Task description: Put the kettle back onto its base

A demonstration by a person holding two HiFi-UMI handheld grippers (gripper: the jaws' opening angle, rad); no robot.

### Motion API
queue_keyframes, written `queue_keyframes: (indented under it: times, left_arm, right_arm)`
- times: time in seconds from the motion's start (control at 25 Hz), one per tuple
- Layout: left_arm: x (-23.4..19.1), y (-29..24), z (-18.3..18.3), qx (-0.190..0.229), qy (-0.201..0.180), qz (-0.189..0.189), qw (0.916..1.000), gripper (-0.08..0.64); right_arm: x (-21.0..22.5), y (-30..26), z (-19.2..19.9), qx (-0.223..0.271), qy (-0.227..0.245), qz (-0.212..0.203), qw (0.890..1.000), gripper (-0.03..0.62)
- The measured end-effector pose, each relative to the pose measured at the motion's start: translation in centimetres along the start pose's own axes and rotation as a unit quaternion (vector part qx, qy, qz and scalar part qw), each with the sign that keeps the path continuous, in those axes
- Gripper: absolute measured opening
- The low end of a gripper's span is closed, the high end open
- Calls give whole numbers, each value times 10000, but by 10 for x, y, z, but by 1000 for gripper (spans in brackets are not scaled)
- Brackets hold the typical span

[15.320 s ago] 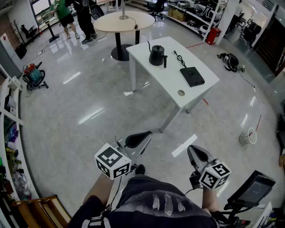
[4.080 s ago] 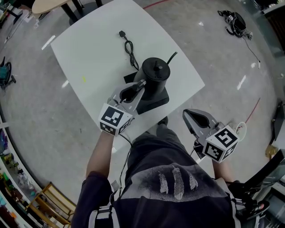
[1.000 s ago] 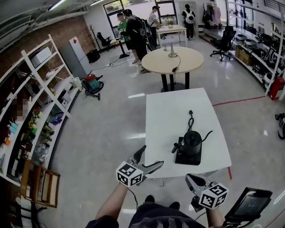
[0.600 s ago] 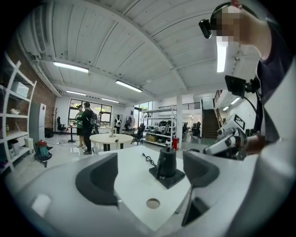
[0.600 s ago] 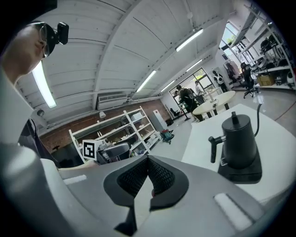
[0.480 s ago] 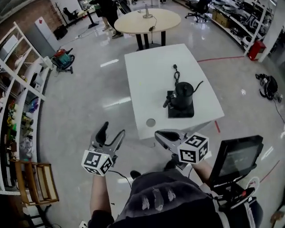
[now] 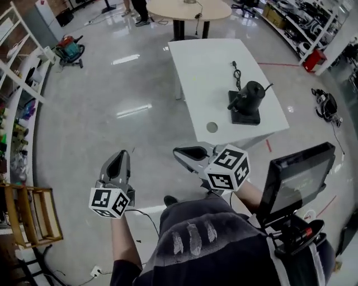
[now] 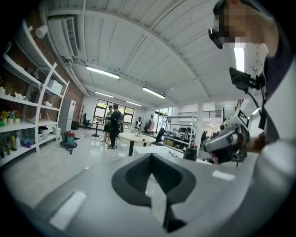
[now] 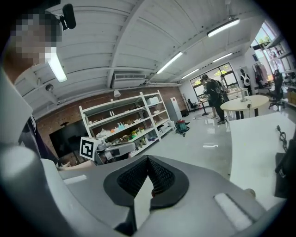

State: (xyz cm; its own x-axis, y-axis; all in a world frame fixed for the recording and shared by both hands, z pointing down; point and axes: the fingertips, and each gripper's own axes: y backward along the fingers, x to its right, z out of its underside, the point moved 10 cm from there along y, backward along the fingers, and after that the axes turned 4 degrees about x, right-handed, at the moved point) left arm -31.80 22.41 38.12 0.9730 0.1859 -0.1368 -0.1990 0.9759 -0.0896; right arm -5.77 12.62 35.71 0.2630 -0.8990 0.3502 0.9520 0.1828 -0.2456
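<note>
The black kettle point(image 7: 253, 94) stands on its flat black base point(image 7: 246, 117) near the right end of the white table point(image 7: 207, 67). Both grippers hang over the floor, well short of the table. My left gripper point(image 7: 119, 157) has just been closing; its jaws now meet with nothing between them, as the left gripper view point(image 8: 151, 162) also shows. My right gripper point(image 7: 187, 152) is shut and empty, its pads together in the right gripper view point(image 9: 148, 163). The kettle's dark side point(image 9: 286, 169) cuts that view's right edge.
A power cord point(image 7: 237, 72) lies on the table beyond the kettle. A round table point(image 7: 190, 8) stands further off, with people point(image 8: 113, 132) by it. Shelving point(image 7: 17, 84) lines the left wall, above a wooden frame point(image 7: 28, 215). A monitor on a stand point(image 7: 296, 179) is close at my right.
The left jaws have gone from spread apart to shut. Both grippers and the view have swung sideways across the floor, and the table has shifted to the upper right. The kettle has stayed on its base.
</note>
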Motion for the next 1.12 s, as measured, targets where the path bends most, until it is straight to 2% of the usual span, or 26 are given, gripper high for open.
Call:
queue_keyframes:
  times: [0.12, 0.32, 0.52, 0.84, 1.12]
  left_arm:
    - [-28, 20, -4, 45, 7, -72, 10000, 2]
    - [-102, 82, -18, 192, -251, -509, 9982, 2]
    - [-122, 116, -27, 433, -169, -838, 9954, 2]
    - [-142, 119, -17, -115, -277, -837, 9960, 2]
    - [-182, 86, -28, -584, -472, -816, 9938, 2]
  right_arm:
    - [-19, -40, -10, -149, 159, -130, 9997, 0]
    - [-60, -139, -18, -302, 282, -569, 9975, 0]
    - [-85, -185, -32, -495, 582, -988, 9922, 0]
    - [-79, -231, -30, -651, 252, -1208, 9902, 0]
    - [-42, -290, -44, -587, -171, -1266, 9901, 0]
